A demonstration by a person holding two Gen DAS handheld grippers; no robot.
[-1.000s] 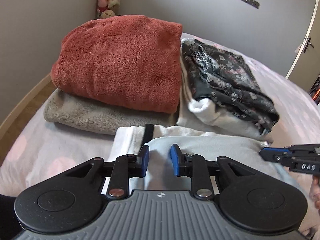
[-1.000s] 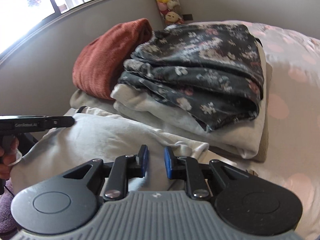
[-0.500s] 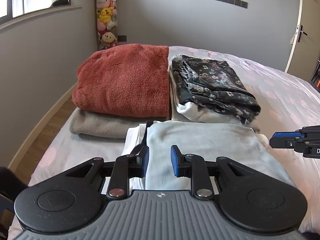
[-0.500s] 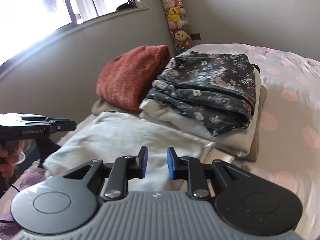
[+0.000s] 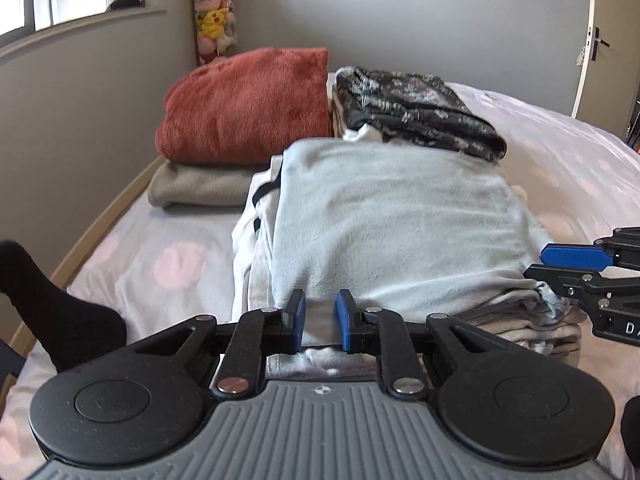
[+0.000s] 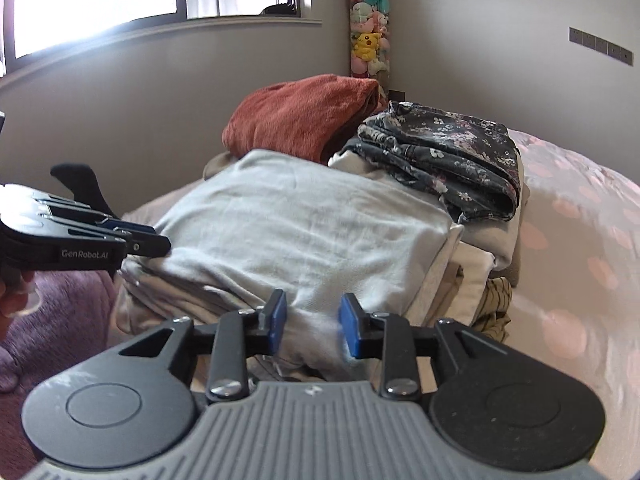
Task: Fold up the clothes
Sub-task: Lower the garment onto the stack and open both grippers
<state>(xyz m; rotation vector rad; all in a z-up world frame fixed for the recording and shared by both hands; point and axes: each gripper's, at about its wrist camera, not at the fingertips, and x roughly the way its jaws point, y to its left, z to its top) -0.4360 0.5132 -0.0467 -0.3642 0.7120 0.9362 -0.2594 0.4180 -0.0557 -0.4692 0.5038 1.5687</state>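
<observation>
A folded pale blue garment [image 5: 392,220] [image 6: 288,220] lies on top of a low pile of light clothes on the bed. My left gripper [image 5: 320,320] is at its near edge. Its jaws are closing, a narrow gap still shows, and the pads press on nothing. In the right wrist view, the left gripper [image 6: 136,240] has its tips at the pile's left side. My right gripper [image 6: 313,324] is at the near right edge, and its jaws are opening. Cloth lies below the gap, unpressed. The right gripper [image 5: 568,264] comes in from the right edge of the left wrist view.
Behind the pile, a rust-red fleece [image 5: 248,108] lies on a grey blanket [image 5: 200,188]. A dark floral garment [image 5: 416,112] tops white clothes beside it. The pink-dotted sheet [image 5: 172,264] covers the bed. A purple cloth [image 6: 60,312] and a striped cloth [image 6: 496,304] flank the pile, and a wall runs along the left.
Both grippers have drawn back from the far stacks, so more of the room and the whole pale blue garment show. The right jaws have widened and the left jaws have narrowed a little.
</observation>
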